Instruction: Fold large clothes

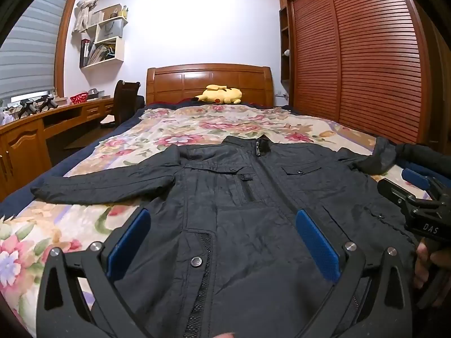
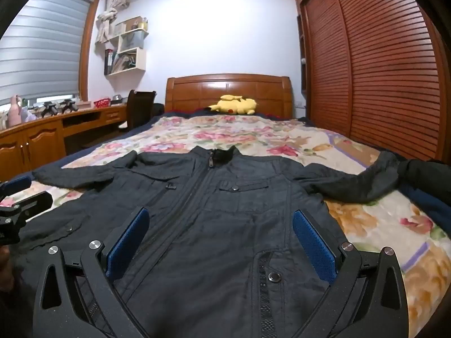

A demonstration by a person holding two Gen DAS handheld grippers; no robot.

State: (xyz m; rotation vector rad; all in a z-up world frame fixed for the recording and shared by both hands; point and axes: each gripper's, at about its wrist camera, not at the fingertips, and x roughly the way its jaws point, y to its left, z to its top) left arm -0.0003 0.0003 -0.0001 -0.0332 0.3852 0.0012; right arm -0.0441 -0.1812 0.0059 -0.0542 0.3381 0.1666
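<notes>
A dark zip-front jacket (image 1: pixel 239 197) lies face up on the flowered bedspread (image 1: pixel 197 126), collar away from me, both sleeves spread sideways. My left gripper (image 1: pixel 225 242) is open above the jacket's lower left half, holding nothing. My right gripper (image 2: pixel 222 239) is open above the lower right half (image 2: pixel 225 211), holding nothing. The right gripper also shows at the right edge of the left wrist view (image 1: pixel 417 191); the left gripper shows at the left edge of the right wrist view (image 2: pixel 19 197). The right sleeve (image 2: pixel 366 180) bends up at the bed's right edge.
A yellow plush toy (image 1: pixel 220 94) lies at the wooden headboard (image 1: pixel 210 81). A wooden slatted wardrobe (image 1: pixel 352 56) runs along the bed's right side. A desk (image 1: pixel 42 121) and a dark chair (image 1: pixel 124 101) stand to the left.
</notes>
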